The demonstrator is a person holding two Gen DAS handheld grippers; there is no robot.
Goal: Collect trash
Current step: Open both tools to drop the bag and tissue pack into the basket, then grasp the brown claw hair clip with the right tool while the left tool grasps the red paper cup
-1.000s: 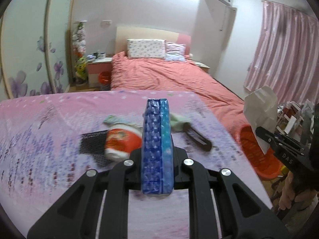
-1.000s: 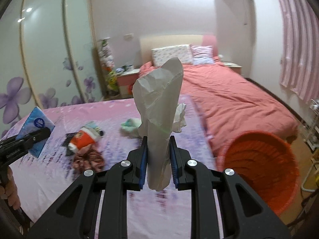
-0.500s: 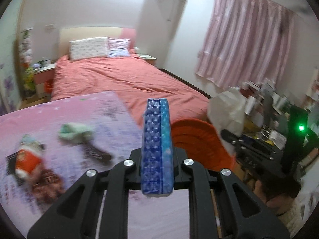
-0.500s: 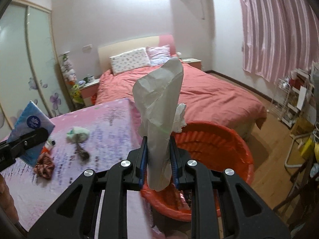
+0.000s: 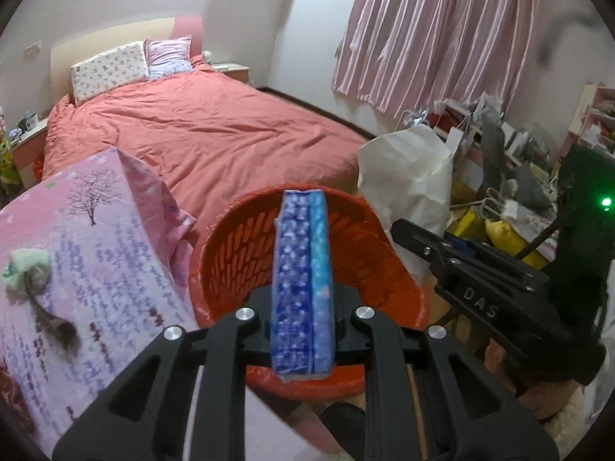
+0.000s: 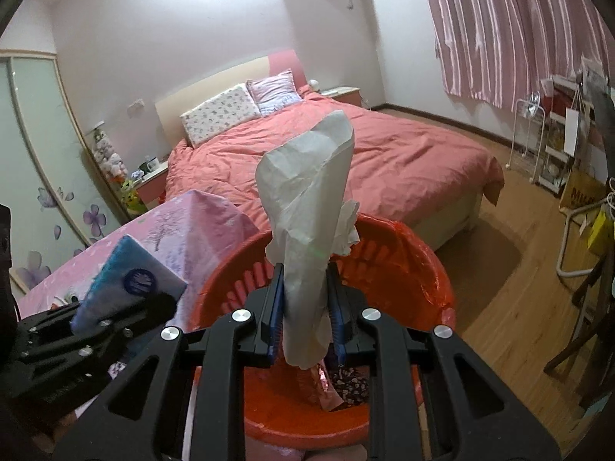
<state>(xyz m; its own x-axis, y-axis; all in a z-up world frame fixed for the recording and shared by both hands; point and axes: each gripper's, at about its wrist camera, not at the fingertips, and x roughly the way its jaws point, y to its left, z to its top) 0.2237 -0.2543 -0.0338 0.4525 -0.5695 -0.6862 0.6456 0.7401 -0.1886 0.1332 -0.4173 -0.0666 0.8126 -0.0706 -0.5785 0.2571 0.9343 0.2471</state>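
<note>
over the round red plastic basket [image 6: 434,269], our left gripper [image 5: 301,296] pinches a blue tissue packet [image 5: 301,284], jaws just loosening; our right gripper [image 6: 305,307], also easing, holds crumpled white paper [image 6: 307,207]. either could snag and miss.

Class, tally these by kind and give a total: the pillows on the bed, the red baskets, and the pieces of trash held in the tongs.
Pillows: 2, a floral pillow and a striped pillow
Baskets: 1, the red basket
Held trash: 2, a blue tissue pack and a white paper
Total: 5
</note>
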